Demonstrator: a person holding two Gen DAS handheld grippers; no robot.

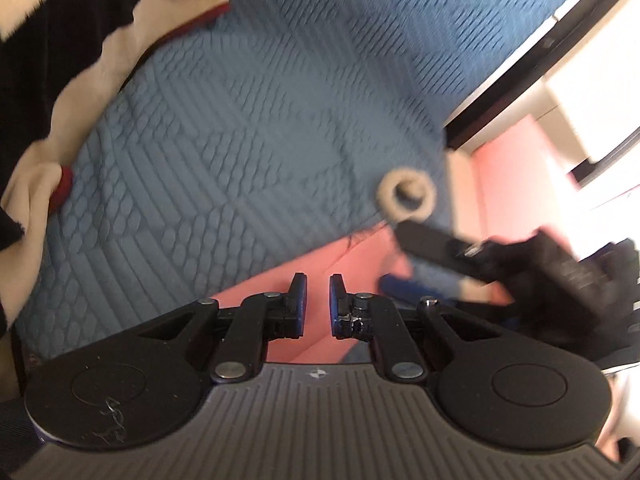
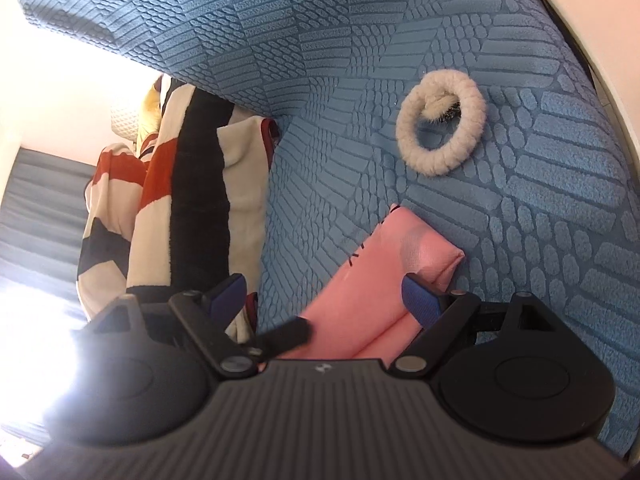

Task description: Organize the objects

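A white fluffy hair tie lies flat on the blue textured bedspread; it shows blurred in the left wrist view as the hair tie. A pink fabric pouch lies nearer, partly under my right gripper. That gripper stands wide open, its right pad at the pouch's edge and its left pad well clear. My left gripper hovers over the pink pouch, its jaws nearly together with nothing between them. The right gripper appears blurred at the right, just below the hair tie.
A cream, black and red striped blanket is bunched at the bedspread's left side, also seen as the blanket. The bed's edge and bright floor lie to the right in the left wrist view. Strong glare fills the right wrist view's left side.
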